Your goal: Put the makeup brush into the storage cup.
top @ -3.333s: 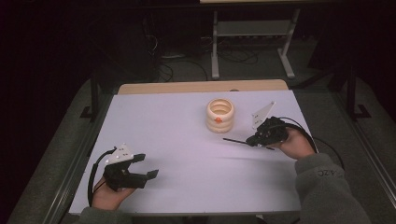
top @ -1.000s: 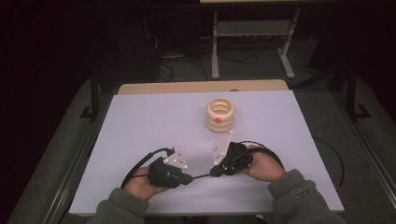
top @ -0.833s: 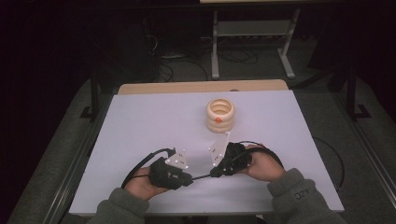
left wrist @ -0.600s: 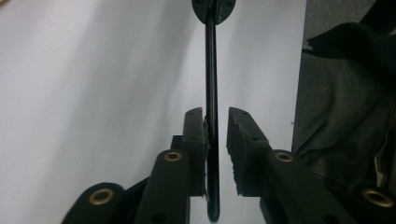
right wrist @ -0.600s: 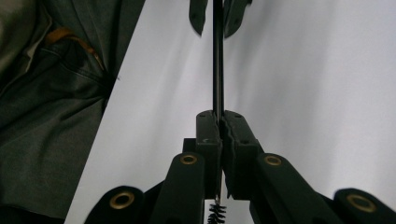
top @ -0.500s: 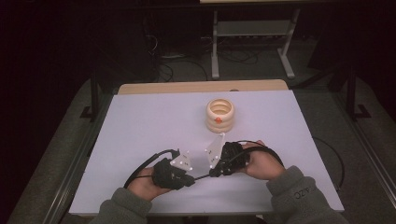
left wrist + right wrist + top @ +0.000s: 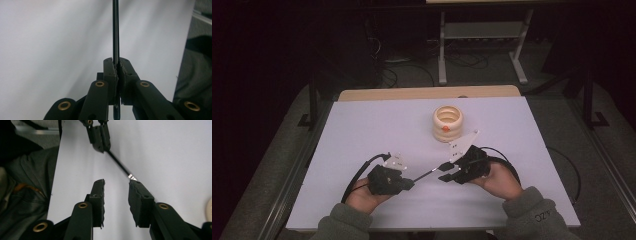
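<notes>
both tongs are meeting at the table's (image 7: pixel 362 130) near edge, the left tongs (image 7: pixel 408 184) now clamping the thin black rod (image 7: pixel 426 174) while the right tongs (image 7: pixel 447 172) are spreading wide, so the handover looks done.

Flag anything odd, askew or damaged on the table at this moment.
Nothing stands out. The cream ringed holder stands upright on the white table, unspilled. The left gripper clamps a thin black rod beside the open right gripper.
</notes>
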A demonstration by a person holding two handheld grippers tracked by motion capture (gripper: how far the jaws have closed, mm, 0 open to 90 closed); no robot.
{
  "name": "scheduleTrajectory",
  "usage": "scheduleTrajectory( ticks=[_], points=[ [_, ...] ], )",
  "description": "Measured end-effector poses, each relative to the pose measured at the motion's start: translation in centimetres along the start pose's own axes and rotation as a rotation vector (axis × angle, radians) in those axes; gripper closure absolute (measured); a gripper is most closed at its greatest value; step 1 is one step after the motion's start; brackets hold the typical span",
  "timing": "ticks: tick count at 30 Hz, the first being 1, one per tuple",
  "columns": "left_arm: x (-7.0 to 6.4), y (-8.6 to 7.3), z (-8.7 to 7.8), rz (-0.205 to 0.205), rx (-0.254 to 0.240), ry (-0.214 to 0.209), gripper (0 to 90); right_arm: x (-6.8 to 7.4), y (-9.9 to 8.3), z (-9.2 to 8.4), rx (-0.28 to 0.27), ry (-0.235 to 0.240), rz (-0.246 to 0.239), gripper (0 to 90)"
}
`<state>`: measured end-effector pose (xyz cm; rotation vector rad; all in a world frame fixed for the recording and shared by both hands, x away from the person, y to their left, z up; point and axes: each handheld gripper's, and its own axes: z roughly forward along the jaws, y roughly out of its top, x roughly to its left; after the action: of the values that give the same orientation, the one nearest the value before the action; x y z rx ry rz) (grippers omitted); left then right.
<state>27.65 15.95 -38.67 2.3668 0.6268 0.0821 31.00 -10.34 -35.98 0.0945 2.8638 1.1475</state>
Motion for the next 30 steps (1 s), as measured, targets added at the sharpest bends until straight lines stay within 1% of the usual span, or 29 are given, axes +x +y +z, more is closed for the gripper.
scheduleTrajectory(
  ticks=[1,2,4,5,6,7,8,10,11,13,14,15,17,19,20,21,22,23,24,26,27,28,29,30],
  points=[
    [0.1,0.0,-0.1,0.002,-0.003,0.006,85.3,-0.1,-0.2,0.1,-0.004,0.004,0.023,63.4],
    [0.1,0.0,-0.2,-0.009,-0.015,0.011,85.3,-0.2,-0.4,0.2,-0.008,0.005,0.043,62.7],
    [0.1,0.1,-0.4,-0.020,-0.039,0.019,85.3,-0.5,-0.8,0.6,-0.008,0.017,0.113,61.2],
    [0.2,0.2,-0.5,-0.004,-0.046,0.025,85.3,-0.7,-0.9,0.8,-0.009,0.025,0.139,60.6],
    [0.1,0.2,-0.6,-0.013,-0.060,0.027,85.3,-0.8,-1.0,1.1,-0.015,0.023,0.150,59.9],
    [0.1,0.3,-0.6,0.002,-0.069,0.035,85.3,-0.9,-1.1,1.3,-0.024,0.019,0.169,59.0],
    [0.0,0.3,-0.6,-0.008,-0.079,0.034,85.3,-1.0,-1.1,1.4,-0.037,0.020,0.197,58.8],
    [-0.1,0.5,-0.6,-0.006,-0.105,0.037,85.3,-1.2,-1.2,1.6,-0.075,0.018,0.248,58.4],
    [-0.2,0.6,-0.5,-0.019,-0.120,0.039,85.3,-1.4,-1.2,1.6,-0.089,0.015,0.272,57.6],
    [-0.3,0.7,-0.3,-0.017,-0.121,0.041,85.3,-1.6,-1.2,1.9,-0.128,0.001,0.309,57.6],
    [-0.3,0.8,-0.1,-0.017,-0.115,0.040,85.2,-1.7,-1.2,2.0,-0.175,0.025,0.343,58.1],
    [-0.3,0.8,0.2,-0.009,-0.107,0.041,85.2,-1.7,-1.2,2.0,-0.175,0.025,0.343,58.1],
    [-0.4,0.8,0.7,-0.012,-0.099,0.036,85.2,-1.8,-1.0,2.1,-0.201,0.035,0.351,60.6],
    [-0.5,0.7,1.2,-0.004,-0.079,0.036,85.2,-1.8,-1.0,2.2,-0.218,0.043,0.361,63.0],
    [-0.6,0.7,1.4,-0.010,-0.075,0.033,85.2,-1.8,-1.0,2.2,-0.224,0.052,0.366,64.3],
    [-0.6,0.7,1.5,0.001,-0.068,0.033,85.2,-1.9,-1.0,2.2,-0.234,0.056,0.371,64.7],
    [-0.7,0.8,1.7,-0.005,-0.069,0.031,85.2,-1.9,-1.0,2.2,-0.239,0.060,0.371,65.4],
    [-0.7,0.9,1.8,0.020,-0.051,0.039,85.3,-2.0,-1.0,2.2,-0.251,0.074,0.375,67.4],
    [-0.7,0.9,1.9,0.025,-0.050,0.035,85.3,-2.0,-1.0,2.1,-0.266,0.092,0.383,71.9],
    [-1.0,1.0,2.2,0.020,-0.050,0.035,85.2,-2.1,-1.1,2.0,-0.275,0.101,0.379,77.3],
    [-1.0,1.1,2.2,0.041,-0.043,0.042,85.2,-2.1,-1.1,2.0,-0.279,0.116,0.381,78.5],
    [-1.1,1.1,2.4,0.039,-0.035,0.042,85.1,-2.1,-1.1,2.0,-0.289,0.129,0.382,80.0],
    [-1.1,1.2,2.5,0.053,-0.026,0.043,84.9,-2.1,-1.1,2.0,-0.292,0.144,0.379,82.0],
    [-1.3,1.2,2.7,0.045,-0.037,0.044,84.3,-2.1,-1.1,2.0,-0.304,0.165,0.375,83.8]
  ],
)
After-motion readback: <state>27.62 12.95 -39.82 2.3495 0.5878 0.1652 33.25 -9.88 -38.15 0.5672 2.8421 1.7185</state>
